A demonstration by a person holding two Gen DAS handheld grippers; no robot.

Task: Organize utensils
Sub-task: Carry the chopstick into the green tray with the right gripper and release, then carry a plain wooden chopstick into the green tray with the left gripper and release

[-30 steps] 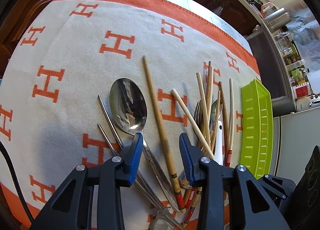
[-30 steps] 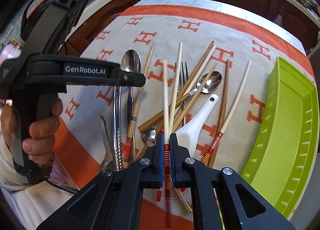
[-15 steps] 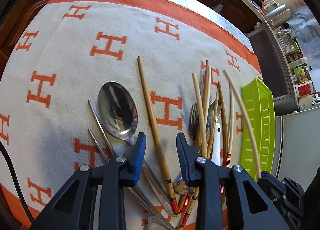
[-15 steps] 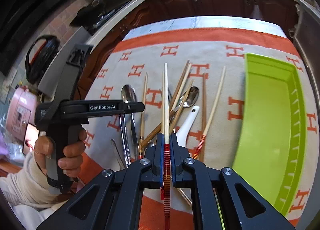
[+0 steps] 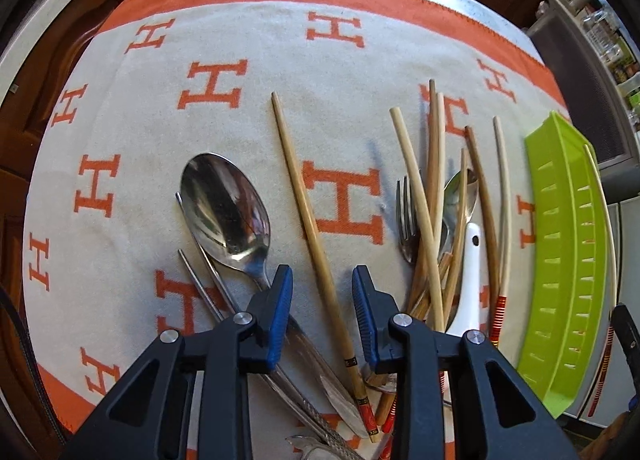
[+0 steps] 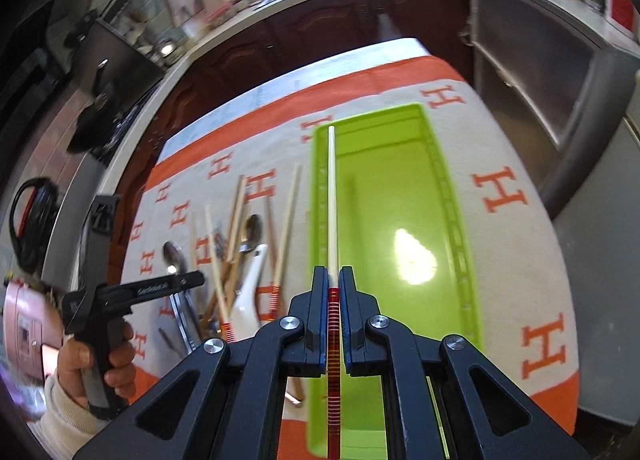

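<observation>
**Inspector A:** Item under handling: one pale wooden chopstick with a red-and-gold banded handle [image 6: 331, 212]. Where is it?

**Inspector B:** Clamped at its banded end in the right gripper [image 6: 333, 292], jaws pressed onto it from both sides. The shaft points away from the camera and lies over the left part of the long lime-green plastic tray [image 6: 448, 196]. Whether it touches the tray floor cannot be told.

**Inspector A:** The left gripper [image 5: 322, 316]?

**Inspector B:** Jaws parted and holding nothing. A tan bamboo chopstick with a black-and-red end [image 5: 308, 216] lies on the cloth between the blue pads [image 5: 280, 312], clear of both. A hand [image 6: 96, 364] grips the tool's handle in the right wrist view.

**Inspector A:** Surroundings?

**Inspector B:** A cream cloth with orange H marks and an orange border [image 5: 248, 40] covers the table. Left of the gripper lies a large steel spoon [image 5: 226, 208], bowl up, beside two thin metal rods [image 5: 204, 284]. To the right is a crossed heap of wooden chopsticks [image 5: 434, 180] over a steel fork [image 5: 406, 216] and a white ceramic spoon [image 5: 472, 280]. The tray lies right of that heap
</observation>
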